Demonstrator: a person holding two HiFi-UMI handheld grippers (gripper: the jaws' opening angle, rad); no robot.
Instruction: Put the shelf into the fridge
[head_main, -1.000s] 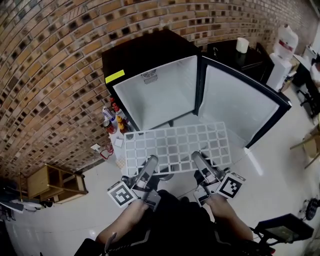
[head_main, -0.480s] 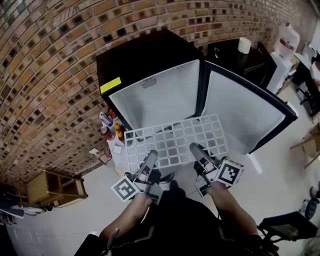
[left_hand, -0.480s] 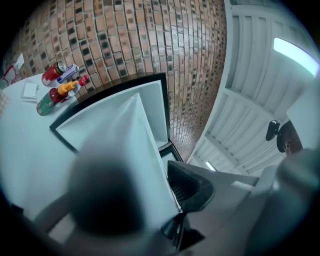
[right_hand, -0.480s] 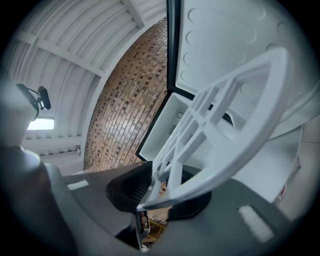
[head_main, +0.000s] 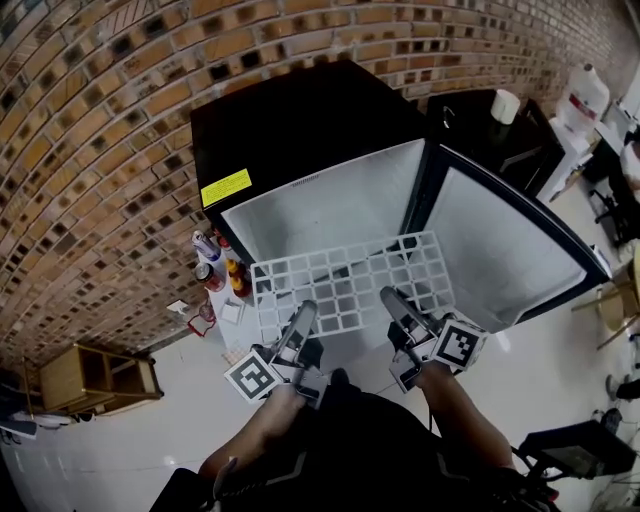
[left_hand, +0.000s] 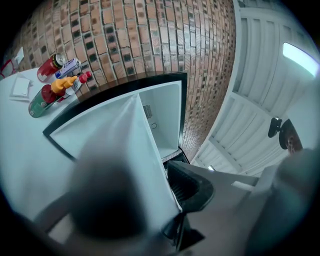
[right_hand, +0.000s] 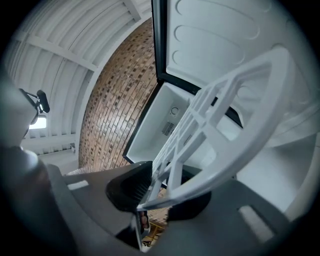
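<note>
- Both grippers have carried the shelf (head_main: 350, 283) nearer the fridge (head_main: 300, 110) than a second ago; its far edge now meets the lower rim of the open compartment.
- On the near edge of the white grid, the left gripper (head_main: 303, 315) has its jaws clamped, one on each side.
- Beside it, the right gripper (head_main: 392, 300) pinches the same edge.
- Ahead of both grippers the shelf stretches out roughly flat.
- Ahead and left of the left gripper, bottles (head_main: 213, 262) stand beside the fridge.
- Ahead and right of the right gripper stands the open door (head_main: 505, 235).
</note>
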